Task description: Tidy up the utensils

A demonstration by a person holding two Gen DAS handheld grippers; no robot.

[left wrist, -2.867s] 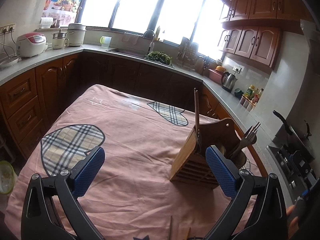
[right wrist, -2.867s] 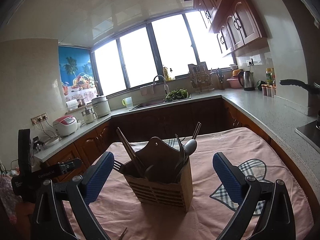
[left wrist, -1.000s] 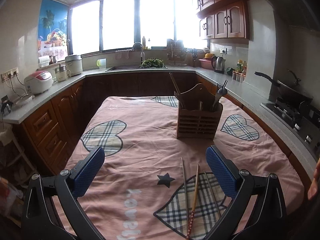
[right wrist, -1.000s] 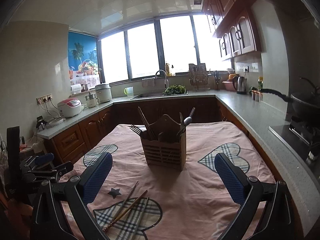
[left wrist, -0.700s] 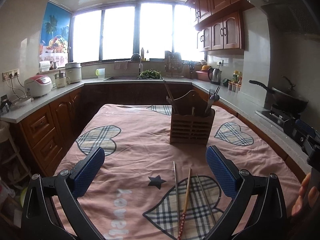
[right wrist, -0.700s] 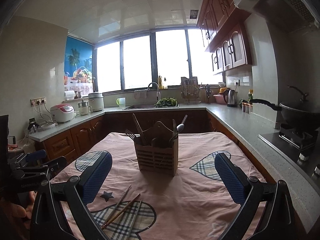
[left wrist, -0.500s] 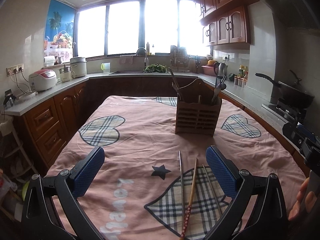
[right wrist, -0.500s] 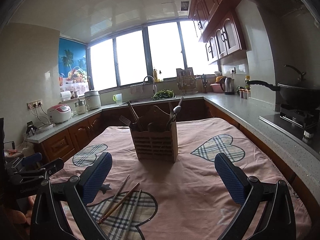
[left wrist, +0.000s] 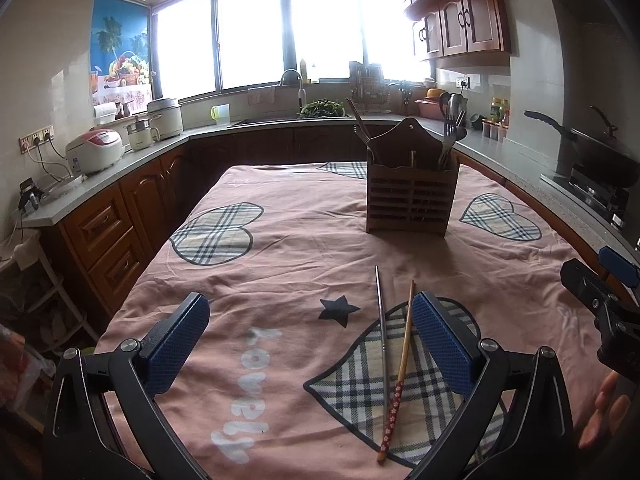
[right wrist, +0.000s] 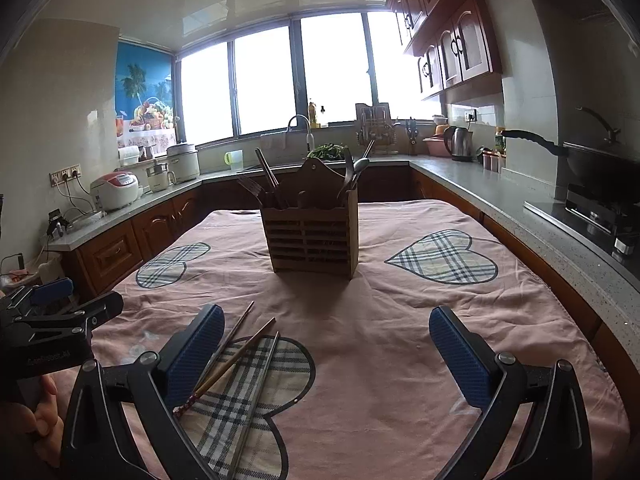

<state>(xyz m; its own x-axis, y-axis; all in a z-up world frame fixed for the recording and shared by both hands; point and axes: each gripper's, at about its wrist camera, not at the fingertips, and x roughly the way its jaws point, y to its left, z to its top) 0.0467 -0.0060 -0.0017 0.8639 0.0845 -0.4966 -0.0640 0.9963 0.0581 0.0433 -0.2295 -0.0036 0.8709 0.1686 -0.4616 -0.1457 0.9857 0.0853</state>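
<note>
A slatted wooden utensil holder (left wrist: 412, 204) (right wrist: 314, 238) stands mid-table with forks, a spoon and chopsticks in it. On the pink cloth lie loose chopsticks: a metal one (left wrist: 380, 320) (right wrist: 258, 392) and a wooden one with a red patterned end (left wrist: 400, 368) (right wrist: 232, 360); the right wrist view shows a further metal one (right wrist: 234, 332). My left gripper (left wrist: 310, 340) is open above the cloth, the chopsticks by its right finger. My right gripper (right wrist: 326, 350) is open, the chopsticks by its left finger. Both are empty.
The table wears a pink cloth (left wrist: 280, 280) with plaid hearts. Counters run round it: a rice cooker (left wrist: 94, 150), sink (left wrist: 294, 80), kettle (right wrist: 458, 144), and a wok (left wrist: 592, 148) on the stove at right. The other gripper and a hand show at each view's edge.
Both grippers have drawn back from the utensil holder toward the near end of the table and dipped a little. The loose chopsticks have come into view and now lie close under the fingers.
</note>
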